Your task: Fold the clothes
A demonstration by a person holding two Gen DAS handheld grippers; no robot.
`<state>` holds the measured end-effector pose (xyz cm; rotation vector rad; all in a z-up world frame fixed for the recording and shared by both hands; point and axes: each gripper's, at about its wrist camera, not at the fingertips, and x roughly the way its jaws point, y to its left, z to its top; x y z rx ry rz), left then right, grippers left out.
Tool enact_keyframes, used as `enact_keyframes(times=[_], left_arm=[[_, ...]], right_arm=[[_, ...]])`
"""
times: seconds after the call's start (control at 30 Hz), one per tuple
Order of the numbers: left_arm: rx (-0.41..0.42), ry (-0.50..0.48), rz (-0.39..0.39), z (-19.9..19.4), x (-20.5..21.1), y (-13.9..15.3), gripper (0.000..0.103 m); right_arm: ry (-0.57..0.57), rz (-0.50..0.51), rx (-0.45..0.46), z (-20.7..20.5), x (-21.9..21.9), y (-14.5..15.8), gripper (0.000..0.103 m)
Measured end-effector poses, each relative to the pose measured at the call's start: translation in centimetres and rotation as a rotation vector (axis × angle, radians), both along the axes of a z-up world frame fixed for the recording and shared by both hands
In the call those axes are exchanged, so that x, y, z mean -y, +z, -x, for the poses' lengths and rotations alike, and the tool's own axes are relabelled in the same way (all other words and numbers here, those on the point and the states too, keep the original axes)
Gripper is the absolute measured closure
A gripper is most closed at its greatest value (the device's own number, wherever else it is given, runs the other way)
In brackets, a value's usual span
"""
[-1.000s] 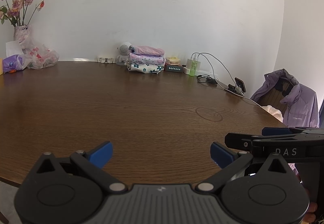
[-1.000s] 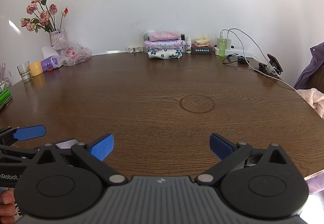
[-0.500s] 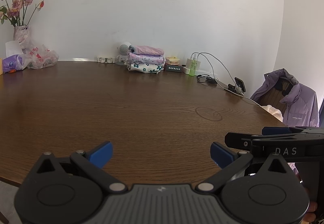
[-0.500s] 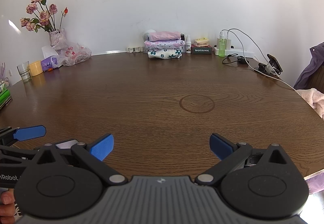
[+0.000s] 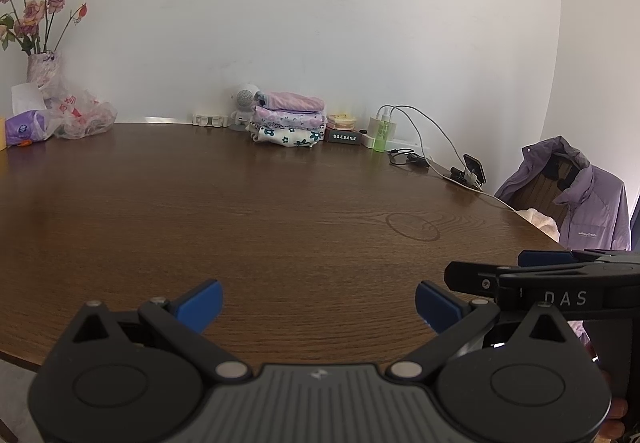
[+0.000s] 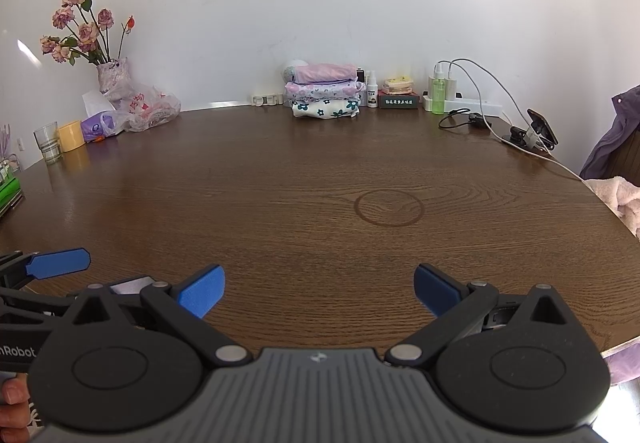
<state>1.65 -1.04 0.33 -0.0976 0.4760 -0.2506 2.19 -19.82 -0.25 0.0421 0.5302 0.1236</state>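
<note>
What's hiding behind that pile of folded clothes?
Behind the folded clothes a small white round gadget pokes out on the left, against the wall. Its lower part and anything further behind are covered by the pile.

The bench (image 6: 280, 195) is showing dark wood with a visible grain and a soft sheen, catching window light toward its far left. The folded clothes (image 6: 324, 91) are looking like soft printed cloth. Both the left gripper (image 5: 318, 303) and the right gripper (image 6: 318, 289) are showing matt black plastic with ribbed housings, metal pivot pins and matt blue pads (image 6: 200, 293). The plastic bag (image 6: 148, 111) is glinting, thin and crinkled.
</note>
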Motion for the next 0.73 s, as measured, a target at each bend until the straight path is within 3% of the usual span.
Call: enact_keyframes(times=[0.73], left_arm=[[0.010,-0.006,0.021,0.22,-0.09,0.10,0.000]], right_arm=[[0.003,-0.008,-0.006,0.11,0.08,-0.07,0.000]])
